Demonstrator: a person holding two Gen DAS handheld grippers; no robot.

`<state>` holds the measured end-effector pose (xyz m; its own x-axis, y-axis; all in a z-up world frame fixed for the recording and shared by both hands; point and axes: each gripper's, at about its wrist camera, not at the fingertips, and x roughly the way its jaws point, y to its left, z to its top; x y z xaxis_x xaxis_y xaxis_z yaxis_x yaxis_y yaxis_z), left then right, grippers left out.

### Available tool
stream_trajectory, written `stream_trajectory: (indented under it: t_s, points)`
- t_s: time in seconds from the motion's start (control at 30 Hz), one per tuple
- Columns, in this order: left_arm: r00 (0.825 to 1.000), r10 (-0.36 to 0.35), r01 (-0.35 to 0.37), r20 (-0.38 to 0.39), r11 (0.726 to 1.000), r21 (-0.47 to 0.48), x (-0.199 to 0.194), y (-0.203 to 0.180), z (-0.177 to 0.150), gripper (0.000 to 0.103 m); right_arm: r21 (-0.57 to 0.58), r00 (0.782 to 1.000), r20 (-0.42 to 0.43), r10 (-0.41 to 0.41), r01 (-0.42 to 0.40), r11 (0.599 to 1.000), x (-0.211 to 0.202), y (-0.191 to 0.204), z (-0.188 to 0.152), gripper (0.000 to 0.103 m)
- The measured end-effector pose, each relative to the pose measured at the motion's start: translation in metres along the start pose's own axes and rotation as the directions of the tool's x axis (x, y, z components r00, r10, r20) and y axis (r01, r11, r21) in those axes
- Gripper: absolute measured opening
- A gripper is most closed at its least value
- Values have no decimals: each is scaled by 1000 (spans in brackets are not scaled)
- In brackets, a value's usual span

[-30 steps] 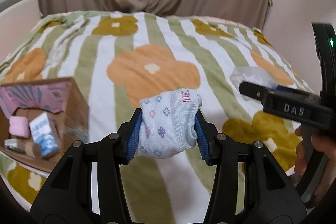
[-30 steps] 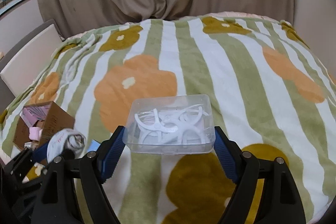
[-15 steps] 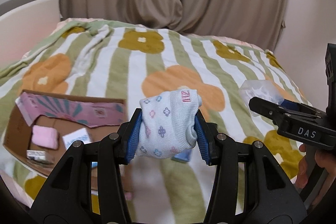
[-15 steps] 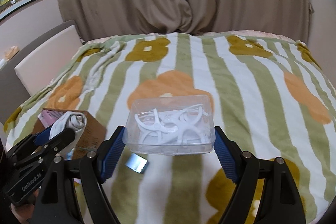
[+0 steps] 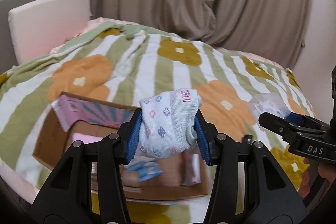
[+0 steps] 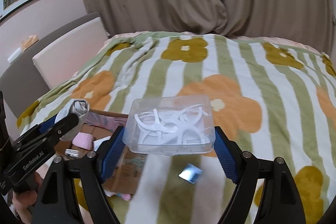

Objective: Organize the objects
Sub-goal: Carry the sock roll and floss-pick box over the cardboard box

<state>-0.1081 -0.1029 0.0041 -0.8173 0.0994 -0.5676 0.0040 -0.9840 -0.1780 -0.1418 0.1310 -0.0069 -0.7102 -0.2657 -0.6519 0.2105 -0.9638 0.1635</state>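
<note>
Jaws clamp sock (image 5: 168, 123); right gripper (image 6: 169, 146) holds box (image 6: 170, 125).

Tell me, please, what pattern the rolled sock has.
Pale blue sock with small pastel flower motifs; left wrist view.

"DAS" on right claw (image 5: 273, 117); "GenRobot.AI" on left claw (image 6: 69, 121).

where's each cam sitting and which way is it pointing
Left wrist: on the left gripper, looking along its fingers, down at the rolled sock it clamps above the cardboard box; a hand shows at right.
Right wrist: on the right gripper, aimed down the bed at its clear case.
Shared: sock, case, box, floral blanket.
</note>
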Motion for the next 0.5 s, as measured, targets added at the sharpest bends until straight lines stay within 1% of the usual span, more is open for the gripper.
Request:
stream_trajectory:
  t_s: [0.23,0.5]
  points:
    - [999,46,-47,-19,998,-52,5,57,1,44,-52,998,-41,47,-50,997,28,49,0,78]
    - [996,67,-71,-52,993,-95,25,107,0,44,-108,989,-125,85,-99,989,69,101,-13,78]
